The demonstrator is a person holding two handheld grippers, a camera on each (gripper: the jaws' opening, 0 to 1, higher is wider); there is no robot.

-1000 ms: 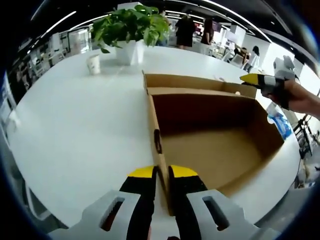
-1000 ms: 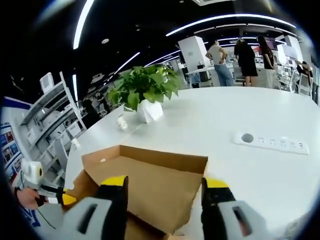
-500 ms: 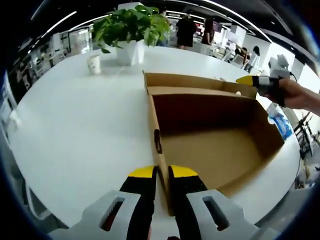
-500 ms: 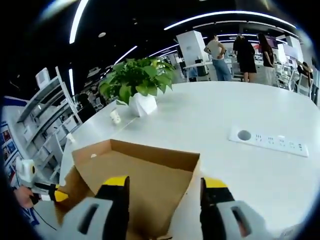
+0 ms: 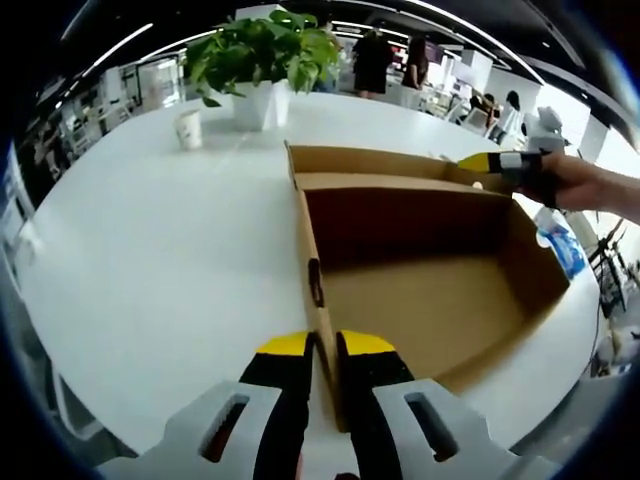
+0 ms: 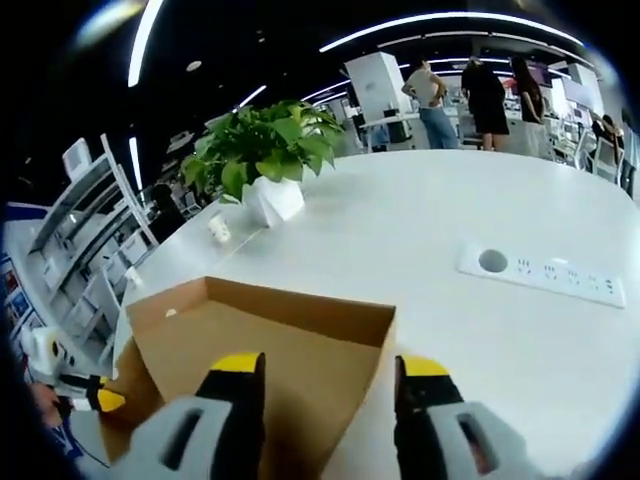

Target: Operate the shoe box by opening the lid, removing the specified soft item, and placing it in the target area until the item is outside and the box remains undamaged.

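The brown cardboard shoe box [image 5: 420,270] lies open on the white table [image 5: 150,260], and its inside shows bare cardboard. My left gripper [image 5: 325,352] is shut on the box's near side wall, one yellow-tipped finger on each face. My right gripper [image 5: 488,162], held by a hand [image 5: 590,185], reaches in from the right at the box's far right corner. In the right gripper view, that gripper [image 6: 325,372] stands open over the box [image 6: 260,340], with the corner wall between its fingers and untouched. The left gripper [image 6: 95,398] shows small at the lower left.
A potted plant [image 5: 265,55] and a paper cup [image 5: 187,128] stand beyond the box. A blue and white packet [image 5: 560,245] lies by the box's right side. A white power strip [image 6: 540,275] sits on the table to the right. People stand far behind.
My right gripper has moved in toward the box's far right corner and a little lower over it. The left gripper and the box have stayed put.
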